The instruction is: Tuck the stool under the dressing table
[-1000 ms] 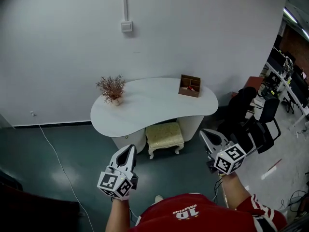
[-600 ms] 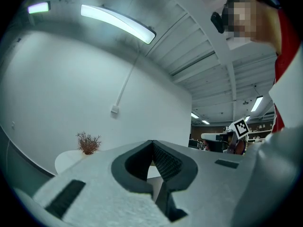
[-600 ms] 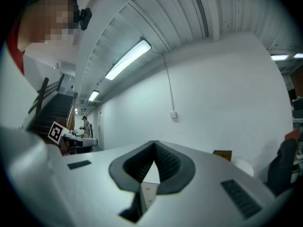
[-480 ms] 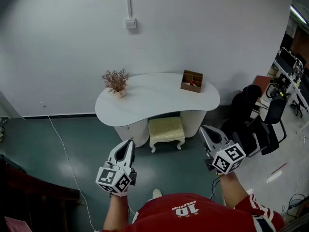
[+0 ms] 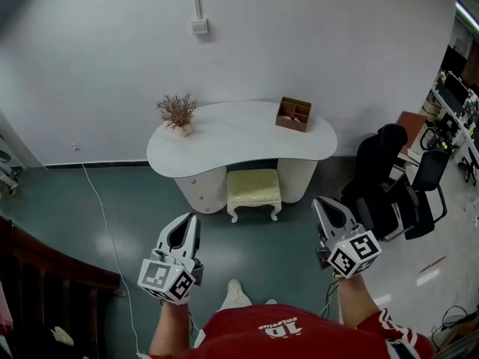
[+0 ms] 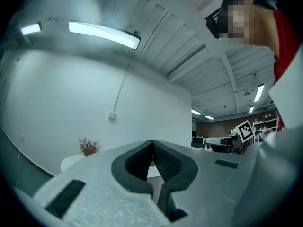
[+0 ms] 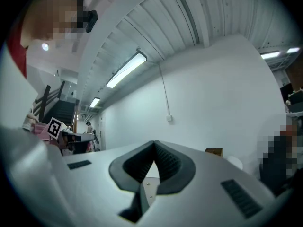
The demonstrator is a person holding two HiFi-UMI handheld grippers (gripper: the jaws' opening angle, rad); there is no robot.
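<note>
Now found the stool (image 5: 254,189) half under the dressing table (image 5: 224,142) at 12 o'clock, long axis 9-to-3. Held left gripper (image 5: 190,218) and right gripper (image 5: 321,203) closed, empty, drawn back toward 6 since earlier.

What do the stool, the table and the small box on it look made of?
Stool: pale cream padded seat, probably fabric judging by its soft, grainy look. Its curved legs are white, either painted wood or plastic; I can't tell which.
Table: smooth white top with a slight sheen, likely lacquered board.
Box: brown and matte, looks like wood.
</note>
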